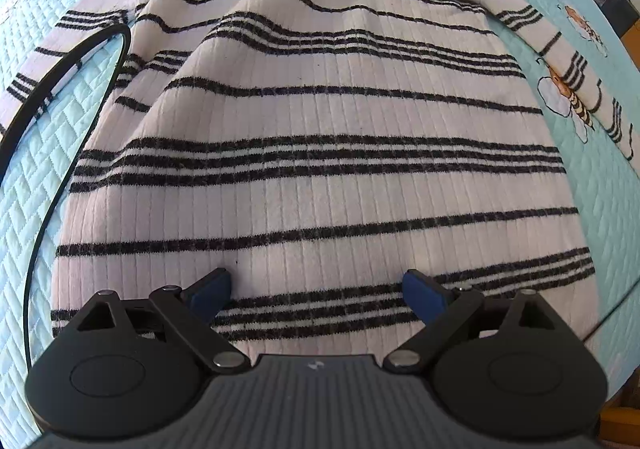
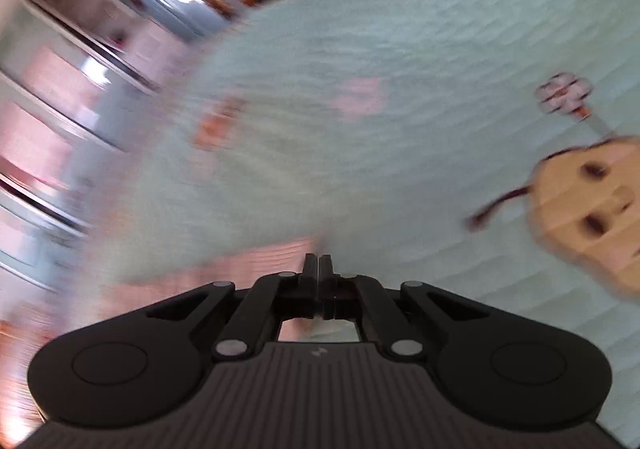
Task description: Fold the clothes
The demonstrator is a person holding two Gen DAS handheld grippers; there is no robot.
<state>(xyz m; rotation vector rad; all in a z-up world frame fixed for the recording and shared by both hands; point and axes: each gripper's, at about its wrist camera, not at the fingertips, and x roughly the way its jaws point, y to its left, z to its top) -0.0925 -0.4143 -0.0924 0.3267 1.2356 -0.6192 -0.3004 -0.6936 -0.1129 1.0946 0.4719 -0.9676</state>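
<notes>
A pale pink ribbed sweater (image 1: 320, 121) with black stripes lies spread on a light blue quilted bedspread (image 1: 36, 177), and one sleeve (image 1: 576, 77) trails off to the right. My left gripper (image 1: 317, 275) hovers open just above the sweater's near hem, with nothing between its blue pads (image 1: 212, 291). The right wrist view is blurred by motion. There my right gripper (image 2: 319, 263) is shut, and a strip of pale pink ribbed cloth (image 2: 240, 265), apparently part of the sweater, runs from its fingertips toward the lower left.
A black cable (image 1: 80, 49) loops over the bedspread and the sweater's left edge. Cartoon prints (image 1: 560, 93) dot the bedspread, including a large bear face (image 2: 592, 201). The bed's edge falls away at lower right. Blurred cabinets (image 2: 80, 49) stand beyond the bed.
</notes>
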